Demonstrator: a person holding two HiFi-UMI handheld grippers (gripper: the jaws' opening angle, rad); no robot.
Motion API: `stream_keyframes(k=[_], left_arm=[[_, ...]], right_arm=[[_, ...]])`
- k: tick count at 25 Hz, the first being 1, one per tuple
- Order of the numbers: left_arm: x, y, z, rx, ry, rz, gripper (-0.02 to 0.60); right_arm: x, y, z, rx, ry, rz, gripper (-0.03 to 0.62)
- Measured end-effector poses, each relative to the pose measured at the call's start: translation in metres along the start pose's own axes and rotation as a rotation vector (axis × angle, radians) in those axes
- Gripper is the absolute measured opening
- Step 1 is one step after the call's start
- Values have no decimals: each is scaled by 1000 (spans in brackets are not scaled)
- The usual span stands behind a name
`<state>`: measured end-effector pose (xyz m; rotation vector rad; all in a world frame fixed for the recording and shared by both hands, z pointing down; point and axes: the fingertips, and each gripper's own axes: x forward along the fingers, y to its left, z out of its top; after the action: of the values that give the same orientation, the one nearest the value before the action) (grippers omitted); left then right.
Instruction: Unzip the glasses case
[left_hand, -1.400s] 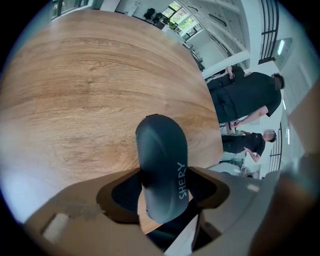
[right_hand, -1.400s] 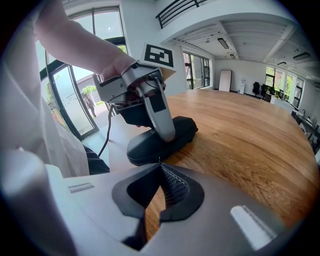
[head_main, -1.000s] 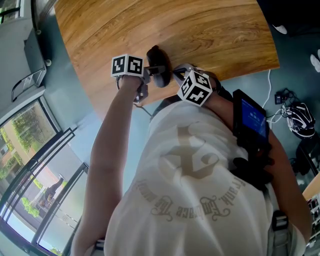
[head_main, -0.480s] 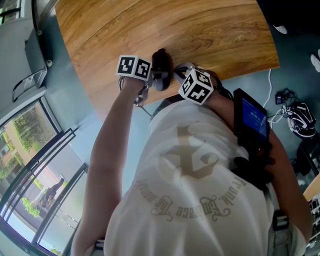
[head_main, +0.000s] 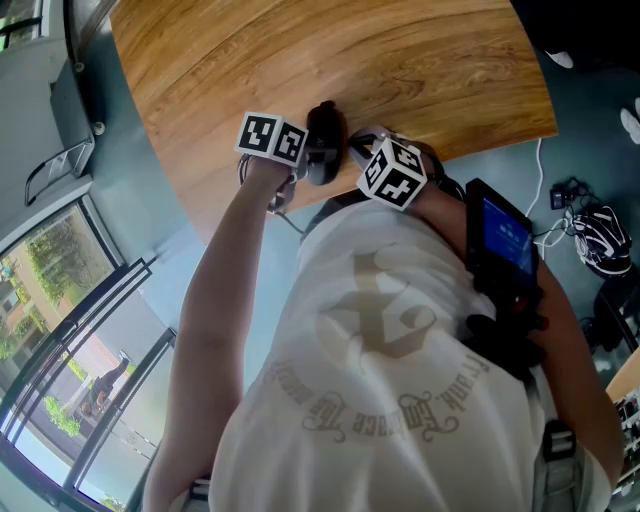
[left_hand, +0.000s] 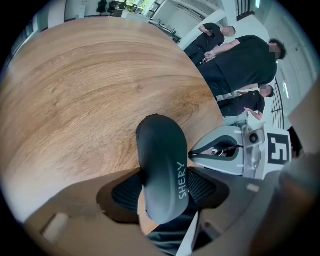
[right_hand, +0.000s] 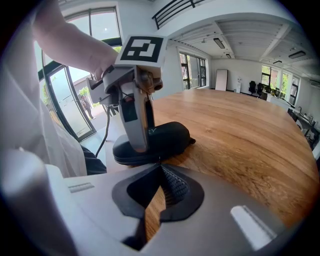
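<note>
A dark oval glasses case (head_main: 322, 140) lies at the near edge of the round wooden table (head_main: 400, 60). My left gripper (head_main: 303, 155) is shut on the case (left_hand: 161, 170) across its width, with a textured pad on each side. In the right gripper view the case (right_hand: 167, 137) lies just past my right gripper (right_hand: 159, 167). Its jaws have closed tip to tip at the case's seam, on a thin zipper pull that barely shows. The left gripper (right_hand: 137, 105) stands upright over the case. From above, the right gripper (head_main: 352, 152) meets the case from the right.
The table's edge (head_main: 200, 215) runs right under both grippers, with grey floor below. A device with a blue screen (head_main: 502, 232) is strapped to my right forearm. Cables and a bag (head_main: 596, 238) lie on the floor at right. People (left_hand: 240, 55) stand beyond the table.
The left gripper has rolled and shifted slightly right, turning the case with it. The right gripper has stayed put.
</note>
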<state>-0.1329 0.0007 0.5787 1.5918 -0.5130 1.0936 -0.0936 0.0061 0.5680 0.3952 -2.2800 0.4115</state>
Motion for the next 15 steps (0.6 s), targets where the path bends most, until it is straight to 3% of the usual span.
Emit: stream_keyframes(k=[15], left_arm=[[0, -2, -8, 90, 70, 18, 300]], right_arm=[[1, 2, -2, 3, 6, 7, 5]])
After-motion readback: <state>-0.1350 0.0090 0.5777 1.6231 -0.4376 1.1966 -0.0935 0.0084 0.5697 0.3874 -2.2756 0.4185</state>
